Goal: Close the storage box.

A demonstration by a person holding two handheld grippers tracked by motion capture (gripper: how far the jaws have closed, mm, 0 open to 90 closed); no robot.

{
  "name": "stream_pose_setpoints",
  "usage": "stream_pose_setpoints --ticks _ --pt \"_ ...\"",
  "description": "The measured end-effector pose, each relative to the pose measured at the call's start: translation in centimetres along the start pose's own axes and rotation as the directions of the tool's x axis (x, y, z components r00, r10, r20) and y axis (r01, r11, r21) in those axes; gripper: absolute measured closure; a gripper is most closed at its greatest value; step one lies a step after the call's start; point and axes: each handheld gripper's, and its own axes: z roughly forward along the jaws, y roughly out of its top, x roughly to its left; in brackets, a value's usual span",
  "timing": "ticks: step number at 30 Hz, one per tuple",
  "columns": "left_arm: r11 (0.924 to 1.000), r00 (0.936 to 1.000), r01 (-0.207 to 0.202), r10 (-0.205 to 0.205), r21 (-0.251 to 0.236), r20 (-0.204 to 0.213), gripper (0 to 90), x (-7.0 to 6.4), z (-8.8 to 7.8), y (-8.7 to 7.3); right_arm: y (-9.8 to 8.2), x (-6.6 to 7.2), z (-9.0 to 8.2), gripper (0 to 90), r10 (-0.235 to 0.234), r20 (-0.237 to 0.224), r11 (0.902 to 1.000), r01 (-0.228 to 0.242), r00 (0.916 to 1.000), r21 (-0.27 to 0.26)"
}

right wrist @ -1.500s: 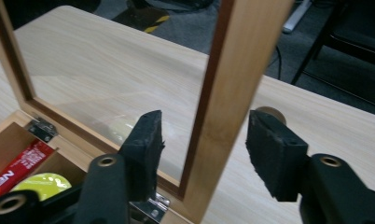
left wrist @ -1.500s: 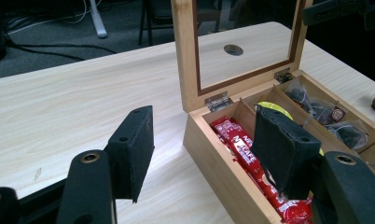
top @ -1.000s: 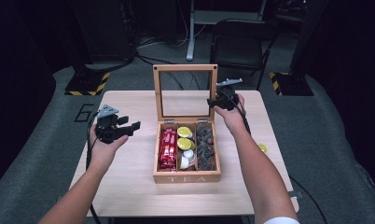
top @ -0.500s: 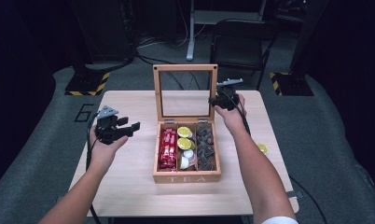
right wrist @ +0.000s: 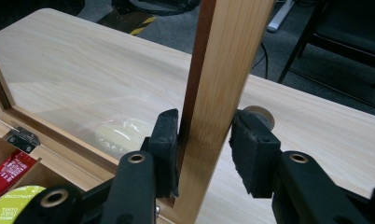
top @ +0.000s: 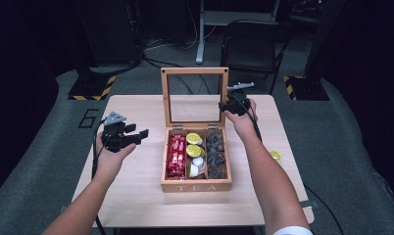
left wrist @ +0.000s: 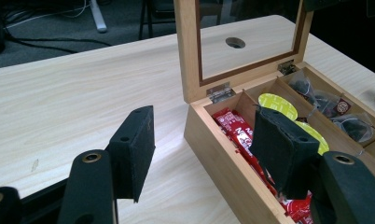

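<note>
The wooden tea box [top: 196, 185] sits near the middle of the pale table [top: 136, 205], and everything else is best placed from it. Its lid [top: 195, 95], a light wood frame around a clear pane, stands upright on two small metal hinges [left wrist: 220, 91] at the box's far edge. The right gripper [right wrist: 204, 140] is clamped on the right-hand upright of that frame: its jaws have just been closing, and in the right gripper view the two black, matte, blocky pads press the smooth pale wood from either side, with a dark inner strip of the frame against the left pad. By my reading the grip sits on the frame so the lid can be swung on its hinges or held steady, though which of the two the pictures do not tell. The left gripper [top: 136, 134] hovers off the box's left side above bare tabletop, jaws parted and holding nothing, likely waiting or ready to steady the box. Inside, thin wooden dividers form three lanes: glossy red packets [top: 176, 155] on the left, round yellow-green and white capsules [top: 194, 139] in the middle, and dark sachets [top: 216, 152] in crinkled clear wrap on the right. A small yellow piece [top: 275, 156] lies on the table to the box's right.
</note>
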Motion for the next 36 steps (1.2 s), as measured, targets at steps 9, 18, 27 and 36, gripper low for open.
stream_pose_setpoints --ticks 9,18,27,36 --pt "1.0000 1.0000 0.001 -0.001 0.006 0.001 39.5 0.00 0.18 -0.19 0.09 -0.16 -0.02 62.3 0.023 -0.013 0.9997 -0.023 0.9997 0.004" --pt "0.9999 1.0000 -0.001 0.001 0.011 0.001 39.5 0.00 0.41 -0.49 0.09 0.19 0.16 61.7 0.024 0.006 0.9997 -0.024 0.9997 0.002" --pt "0.9999 1.0000 0.003 -0.003 0.012 0.000 39.5 0.13 0.33 -0.62 0.10 0.20 0.09 62.3 0.025 0.006 0.9997 -0.025 0.9997 0.002" --pt "0.9999 1.0000 0.003 -0.003 0.011 -0.006 39.5 -0.06 0.71 -0.29 -0.14 0.39 -0.43 63.4 0.021 0.013 0.9997 -0.021 0.9997 -0.008"
